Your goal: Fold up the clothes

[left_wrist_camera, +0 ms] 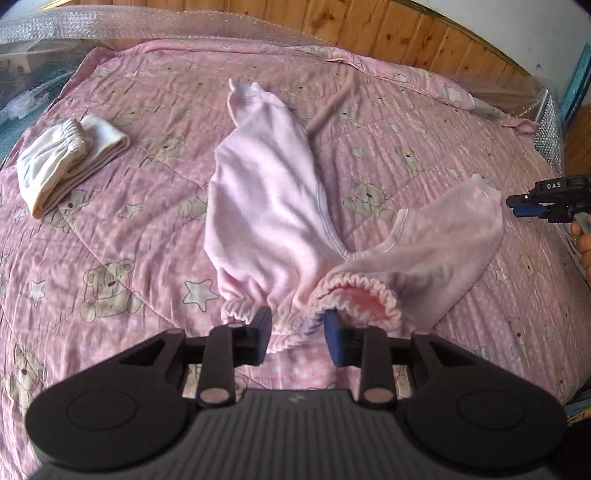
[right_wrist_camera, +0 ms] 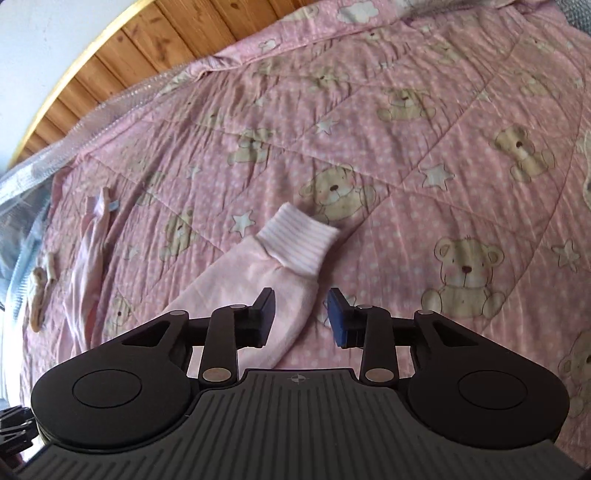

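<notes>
Pale pink fleece trousers (left_wrist_camera: 266, 206) lie spread on the bed, one leg pointing away, the other (left_wrist_camera: 443, 236) bent to the right. Their gathered waistband (left_wrist_camera: 354, 295) lies just in front of my left gripper (left_wrist_camera: 297, 332), which is open with the waistband edge between its pads. My right gripper (right_wrist_camera: 301, 317) is open over the end of one leg, whose striped ribbed cuff (right_wrist_camera: 299, 240) lies just beyond its pads. The right gripper also shows at the right edge of the left wrist view (left_wrist_camera: 546, 201).
A pink quilt with bears and stars (left_wrist_camera: 110, 229) covers the bed. A folded cream garment (left_wrist_camera: 66, 162) lies at the left. A wooden headboard (left_wrist_camera: 369, 26) runs along the far side. The far trouser leg (right_wrist_camera: 88, 251) and the cream garment (right_wrist_camera: 42, 291) lie at the left in the right wrist view.
</notes>
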Available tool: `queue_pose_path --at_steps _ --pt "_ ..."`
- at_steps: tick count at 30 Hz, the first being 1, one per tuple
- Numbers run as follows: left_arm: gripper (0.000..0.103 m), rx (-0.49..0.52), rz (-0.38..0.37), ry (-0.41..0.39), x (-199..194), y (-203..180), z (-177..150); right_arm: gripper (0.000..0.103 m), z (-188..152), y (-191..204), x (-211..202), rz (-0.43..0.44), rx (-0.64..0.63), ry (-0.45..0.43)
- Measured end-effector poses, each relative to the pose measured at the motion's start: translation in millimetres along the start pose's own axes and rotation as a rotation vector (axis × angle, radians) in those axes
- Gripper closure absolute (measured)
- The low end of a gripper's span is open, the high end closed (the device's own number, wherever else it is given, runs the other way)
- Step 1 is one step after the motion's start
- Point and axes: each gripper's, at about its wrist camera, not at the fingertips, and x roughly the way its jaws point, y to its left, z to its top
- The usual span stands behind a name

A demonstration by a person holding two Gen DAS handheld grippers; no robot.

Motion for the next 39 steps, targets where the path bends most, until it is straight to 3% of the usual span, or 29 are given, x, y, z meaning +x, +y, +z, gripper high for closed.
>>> queue_pose_path --at_steps 4,6,9,13,15,19,21,23,27,28,29,30,31,33,36,39 --pt "0.068 -0.133 -0.007 -0.018 -1 12 -6 0.067 16 18 22 -0.080 -0.073 0.026" --pt "0.066 -0.223 -0.027 -0.040 -3 19 -8 0.079 20 26 30 -0.113 -0.107 0.064" --pt "0.060 -0.373 -0.070 -0.091 -11 31 -11 0.077 29 44 18 -0.210 -0.180 0.014" --pt "0.054 -0.518 -0.101 -0.138 -16 47 -10 0.064 56 94 3 -0.138 -0.292 -0.076" --pt "0.051 -0.555 -0.086 -0.143 -14 52 -8 0.060 75 135 11 -0.033 -0.355 -0.090" --pt "0.049 -0.595 0.003 -0.093 6 56 0 0.050 108 225 62 0.205 -0.460 -0.037" --pt "0.049 -0.591 0.044 -0.075 16 53 5 0.049 119 266 100 0.274 -0.517 0.002" --pt "0.049 -0.577 0.103 -0.049 26 48 8 0.043 126 298 142 0.289 -0.571 0.038" --pt "0.056 -0.564 0.186 -0.014 38 39 11 0.043 125 326 204 0.280 -0.634 0.082" --pt "0.062 -0.562 0.185 -0.015 39 37 11 0.046 123 330 216 0.282 -0.647 0.086" --pt "0.085 -0.558 0.178 -0.018 40 35 12 0.058 121 334 228 0.283 -0.660 0.091" --pt "0.094 -0.561 0.172 -0.023 40 33 12 0.080 120 336 232 0.295 -0.665 0.092" --pt "0.094 -0.567 0.167 -0.027 40 32 13 0.097 120 335 228 0.317 -0.662 0.088" --pt "0.094 -0.542 0.165 -0.063 32 27 17 0.098 121 331 215 0.366 -0.653 0.065" --pt "0.095 -0.492 0.165 -0.132 7 21 29 0.098 137 306 162 0.404 -0.568 -0.054" --pt "0.095 -0.454 0.144 -0.205 -19 22 47 0.098 155 264 103 0.378 -0.462 -0.191"
